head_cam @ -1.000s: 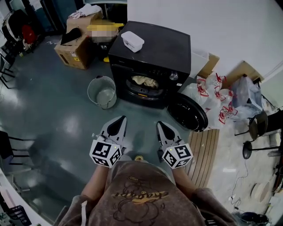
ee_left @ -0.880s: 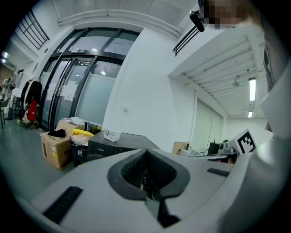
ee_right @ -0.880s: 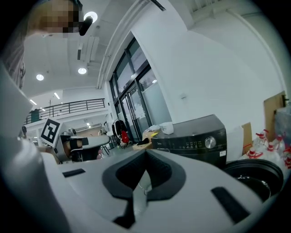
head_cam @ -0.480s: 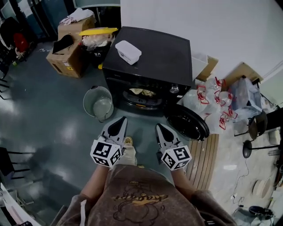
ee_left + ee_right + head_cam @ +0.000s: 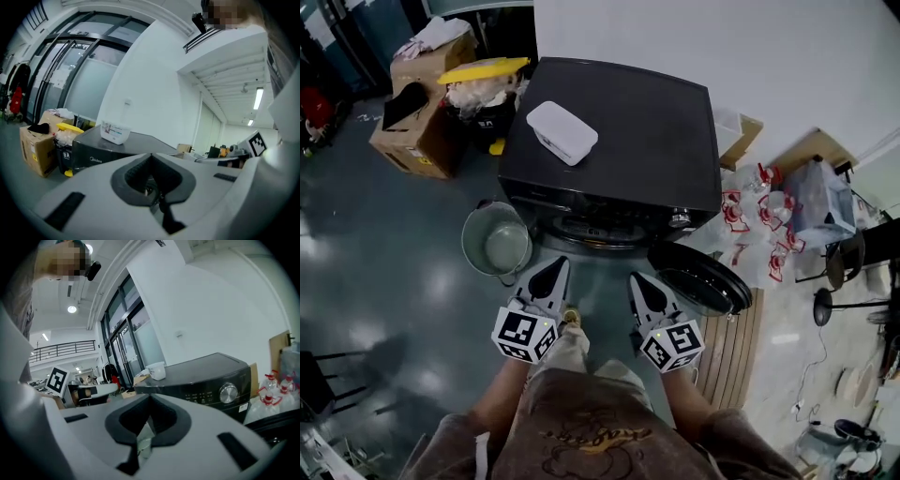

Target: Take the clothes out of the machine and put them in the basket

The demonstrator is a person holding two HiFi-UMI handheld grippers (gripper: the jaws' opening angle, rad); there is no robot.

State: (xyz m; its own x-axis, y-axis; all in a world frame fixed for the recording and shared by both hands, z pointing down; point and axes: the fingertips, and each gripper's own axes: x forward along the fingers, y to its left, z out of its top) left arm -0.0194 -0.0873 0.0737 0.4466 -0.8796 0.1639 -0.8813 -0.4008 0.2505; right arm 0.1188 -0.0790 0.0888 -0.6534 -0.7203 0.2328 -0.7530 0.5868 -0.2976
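both grippers are held side by side, apart from the black washing machine (image 5: 619,141) and pointed at its front. the left gripper (image 5: 558,263) is seen with its jaws closed together, nothing between them; the right gripper (image 5: 635,277) is likewise closed tip to tip and empty. the machine's round door (image 5: 698,278) is swung open to the right. only a sliver of the drum mouth is shown, so the clothes cannot be made out. a grey bucket (image 5: 492,246) is set just left of the machine, and a white lidded box (image 5: 562,132) is laid on its top.

The grey floor (image 5: 384,258) bears the machine (image 5: 628,141), bucket (image 5: 469,234) and cardboard box (image 5: 417,145).
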